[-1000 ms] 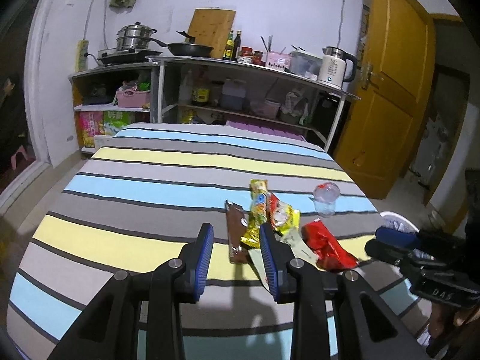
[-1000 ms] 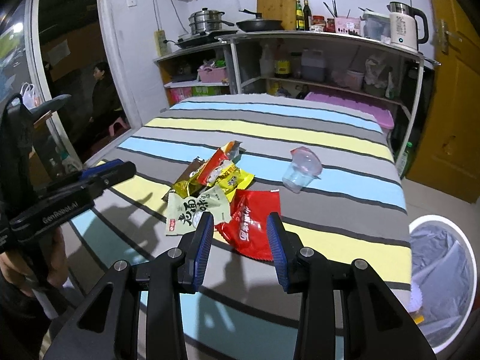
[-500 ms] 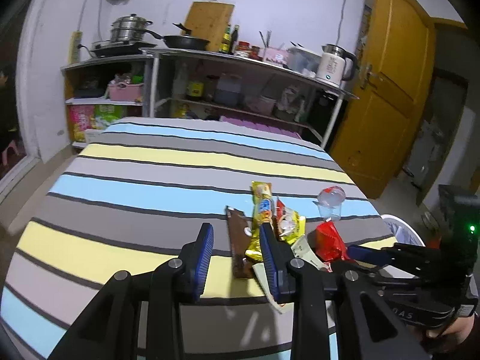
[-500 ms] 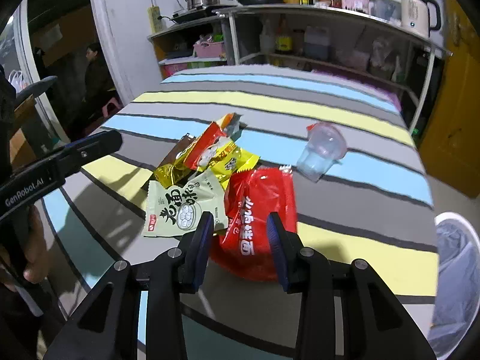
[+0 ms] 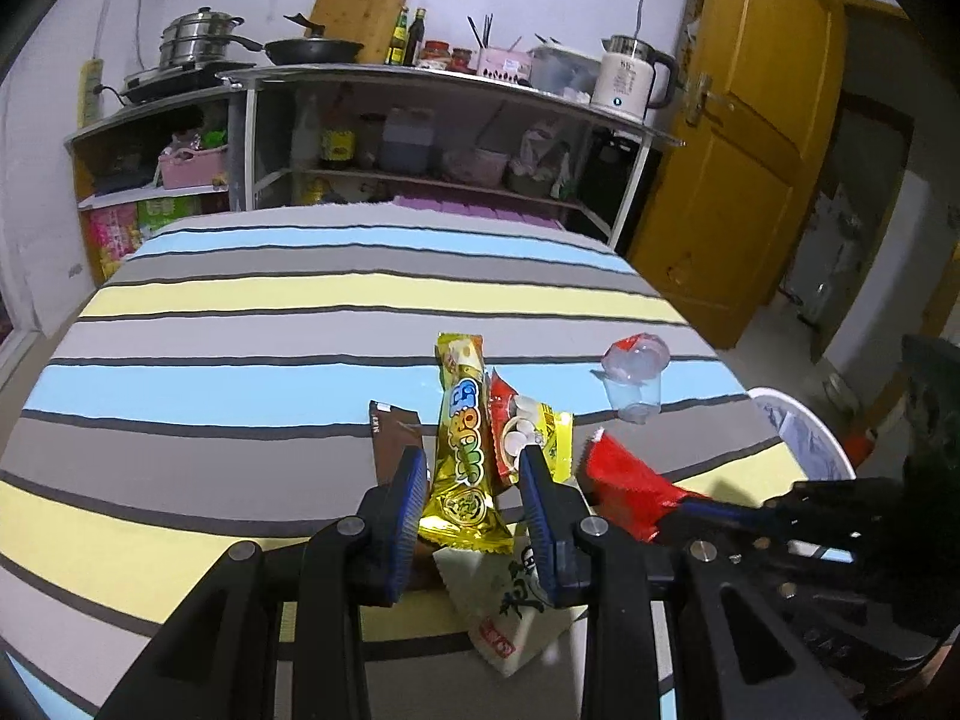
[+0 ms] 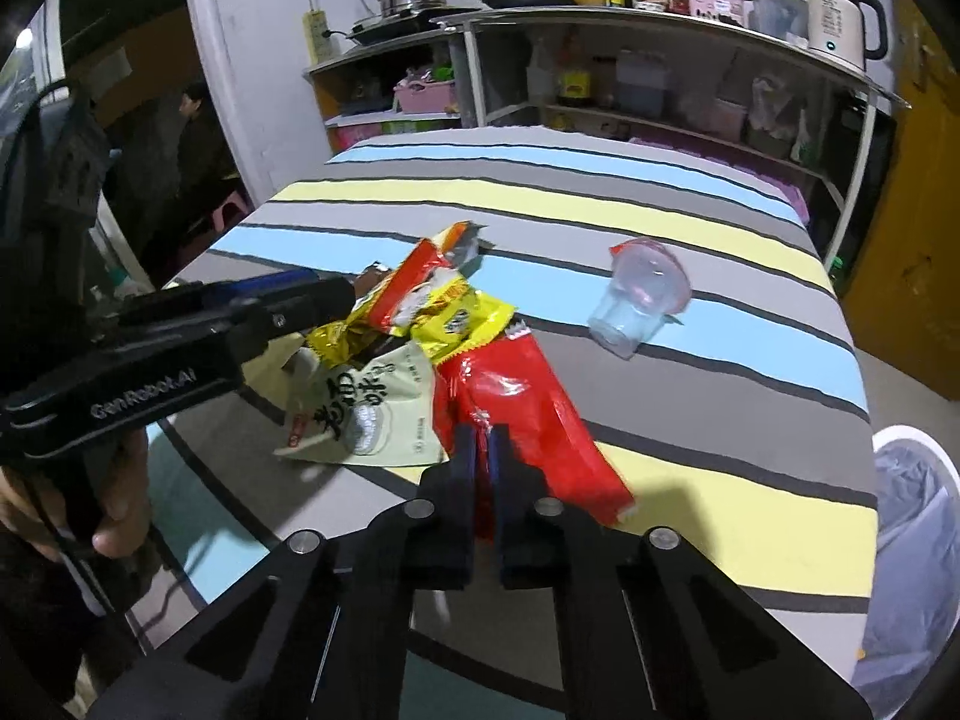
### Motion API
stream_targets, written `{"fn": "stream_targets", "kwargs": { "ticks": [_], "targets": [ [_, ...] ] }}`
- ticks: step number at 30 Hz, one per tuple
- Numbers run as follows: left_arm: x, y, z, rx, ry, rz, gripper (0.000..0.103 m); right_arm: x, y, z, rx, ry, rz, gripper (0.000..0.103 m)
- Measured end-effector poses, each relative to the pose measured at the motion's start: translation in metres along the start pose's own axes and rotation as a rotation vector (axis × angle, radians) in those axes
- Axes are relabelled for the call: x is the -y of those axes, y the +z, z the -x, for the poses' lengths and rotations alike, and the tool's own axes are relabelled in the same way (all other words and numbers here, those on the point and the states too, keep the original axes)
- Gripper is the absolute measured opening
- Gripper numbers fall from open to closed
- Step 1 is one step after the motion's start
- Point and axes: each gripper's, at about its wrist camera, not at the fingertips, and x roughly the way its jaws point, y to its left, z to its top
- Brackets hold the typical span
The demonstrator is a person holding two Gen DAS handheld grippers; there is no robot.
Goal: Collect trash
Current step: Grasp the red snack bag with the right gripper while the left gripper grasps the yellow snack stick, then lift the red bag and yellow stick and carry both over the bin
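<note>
The white bin (image 6: 918, 546) runs off the frame's right edge; the brown wrapper (image 5: 393, 432) lies half hidden under the gold packet (image 5: 465, 456).

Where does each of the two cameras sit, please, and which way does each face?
Left wrist: on the left hand-held gripper, looking along its open fingers over the gold wrapper.
Right wrist: on the right hand-held gripper, just closed on the red wrapper; a hand shows.
Shared: striped table, plastic cup, lined bin.
</note>
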Motion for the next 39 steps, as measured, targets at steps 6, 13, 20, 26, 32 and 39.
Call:
{"fn": "stream_targets", "kwargs": {
  "ticks": [6, 13, 20, 26, 32, 39],
  "targets": [
    [0.009, -0.001, -0.010, -0.033, 0.021, -0.044, 0.031, 0.012, -0.001, 0.002, 0.005, -0.006, -0.016, 0.004],
    [0.014, -0.003, -0.015, -0.065, 0.068, -0.079, 0.007, 0.019, -0.002, 0.004, 0.018, -0.008, -0.026, 0.004],
    [0.016, -0.005, 0.002, -0.014, 0.077, -0.085, 0.003, 0.021, -0.003, 0.015, 0.046, -0.012, -0.031, 0.004],
    [0.018, -0.005, 0.023, 0.027, 0.082, -0.072, 0.003, 0.021, -0.004, 0.030, 0.076, -0.014, -0.041, 0.003],
    [0.022, -0.005, 0.045, 0.069, 0.080, -0.071, 0.003, 0.022, -0.005, 0.046, 0.106, -0.026, -0.047, 0.003],
    [0.031, -0.006, 0.056, 0.075, 0.057, -0.081, 0.003, 0.021, -0.009, 0.061, 0.126, -0.036, -0.052, 0.003]
  ]
}}
